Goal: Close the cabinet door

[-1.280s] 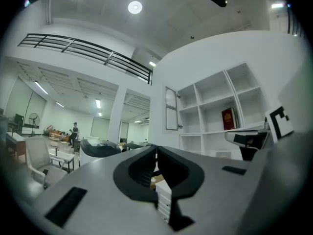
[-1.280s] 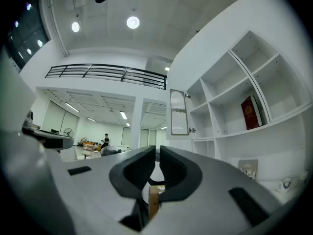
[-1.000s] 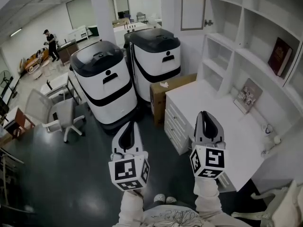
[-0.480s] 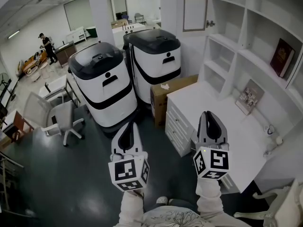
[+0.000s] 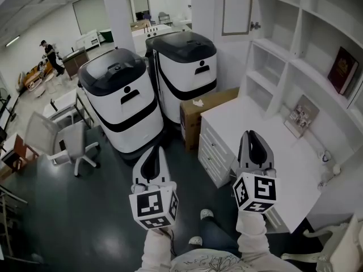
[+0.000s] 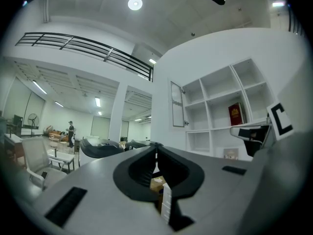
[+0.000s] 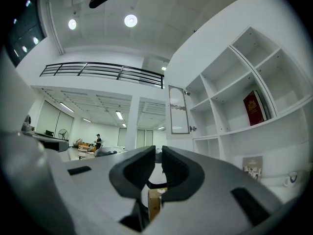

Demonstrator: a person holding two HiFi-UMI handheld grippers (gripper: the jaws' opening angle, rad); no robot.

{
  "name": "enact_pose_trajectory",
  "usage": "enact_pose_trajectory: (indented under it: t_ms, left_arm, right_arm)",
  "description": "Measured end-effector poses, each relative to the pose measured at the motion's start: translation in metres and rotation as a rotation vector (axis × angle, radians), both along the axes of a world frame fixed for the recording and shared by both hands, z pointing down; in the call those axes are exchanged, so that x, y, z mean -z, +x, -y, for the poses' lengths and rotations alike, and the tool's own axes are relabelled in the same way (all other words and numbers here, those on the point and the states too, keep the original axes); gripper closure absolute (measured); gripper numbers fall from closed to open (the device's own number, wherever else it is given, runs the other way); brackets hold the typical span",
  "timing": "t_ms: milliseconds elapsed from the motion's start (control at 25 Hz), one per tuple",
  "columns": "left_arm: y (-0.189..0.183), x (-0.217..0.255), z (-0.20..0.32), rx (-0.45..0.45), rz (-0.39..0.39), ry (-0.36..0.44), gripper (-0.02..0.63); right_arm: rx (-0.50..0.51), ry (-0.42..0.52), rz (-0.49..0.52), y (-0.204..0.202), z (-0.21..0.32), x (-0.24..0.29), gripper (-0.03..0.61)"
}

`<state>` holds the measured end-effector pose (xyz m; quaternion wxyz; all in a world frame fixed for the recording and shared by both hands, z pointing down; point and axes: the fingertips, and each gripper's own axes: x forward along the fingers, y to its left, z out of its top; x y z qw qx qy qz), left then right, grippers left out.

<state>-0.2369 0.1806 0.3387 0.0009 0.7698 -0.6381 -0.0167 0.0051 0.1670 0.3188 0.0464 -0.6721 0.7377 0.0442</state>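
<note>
The white cabinet door (image 5: 237, 7) with a glass panel stands open at the top of the head view, its knob (image 5: 255, 25) toward the shelves. It also shows in the left gripper view as the cabinet door (image 6: 177, 104) and in the right gripper view as the cabinet door (image 7: 179, 109), far ahead of both. My left gripper (image 5: 152, 151) is shut and empty, low in the middle of the head view. My right gripper (image 5: 252, 135) hangs over the desk's front corner, jaws together with nothing between them. Both are well short of the door.
Two white-and-black machines (image 5: 120, 95) (image 5: 184, 67) stand ahead on the left, with a cardboard box (image 5: 204, 109) beside them. A white desk (image 5: 272, 152) with drawers lies under the shelves, which hold a red book (image 5: 343, 67) and a picture frame (image 5: 299, 116). An office chair (image 5: 68, 143) is at left.
Both grippers and the view have edged forward toward the desk and shelves. A foot has come into sight below. The jaws have kept as they were.
</note>
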Motion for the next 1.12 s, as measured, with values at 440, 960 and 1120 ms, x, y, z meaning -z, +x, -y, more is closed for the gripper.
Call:
enact_pose_trajectory:
  t_ms: [440, 960, 1120]
  left_arm:
    - [0.012, -0.001, 0.087, 0.026, 0.003, 0.007, 0.603]
    - [0.050, 0.018, 0.238, 0.056, 0.005, 0.025, 0.603]
    - [0.060, 0.021, 0.272, 0.060, 0.008, 0.031, 0.603]
  right_arm:
    - [0.023, 0.003, 0.000, 0.012, 0.093, 0.001, 0.552]
    - [0.055, 0.037, 0.010, 0.046, 0.250, 0.028, 0.552]
    - [0.059, 0.040, 0.011, 0.055, 0.286, 0.030, 0.552]
